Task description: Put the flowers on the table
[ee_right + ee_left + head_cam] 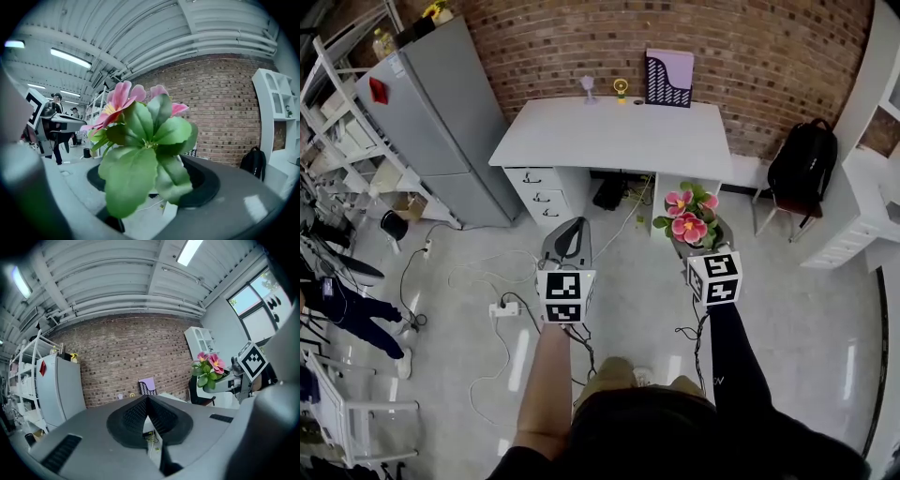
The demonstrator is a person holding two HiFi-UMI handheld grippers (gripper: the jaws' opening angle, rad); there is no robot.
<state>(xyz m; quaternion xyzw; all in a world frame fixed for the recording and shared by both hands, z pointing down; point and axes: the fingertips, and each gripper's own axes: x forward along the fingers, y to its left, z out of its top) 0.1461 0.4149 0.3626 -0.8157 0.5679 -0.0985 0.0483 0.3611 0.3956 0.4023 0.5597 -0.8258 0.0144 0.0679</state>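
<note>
- While you hold the flowers [140, 154] off the floor, the right gripper [703, 251] has its jaws spread wide and clamped low on the bunch. The leaves hide the exact contact.
- Flowers judged light and likely artificial, with soft petals and floppy leaves. They probably crush or bend easily, so keep your grip on the base, never on the blooms.
- Bunch looks top-heavy, with the pink heads leaning to one side. It could tip when you set it down, so lower it upright and level.
- Left gripper [147, 401] has its jaws together and nothing between them. It's beside the right one and free to steady the base if needed.
- Cables and a power strip [502, 309] lie on the floor ahead of you.
- White table [609, 141] is well ahead by the brick wall, and its middle is bare. A file holder [668, 79] and small items sit along the back edge.
</note>
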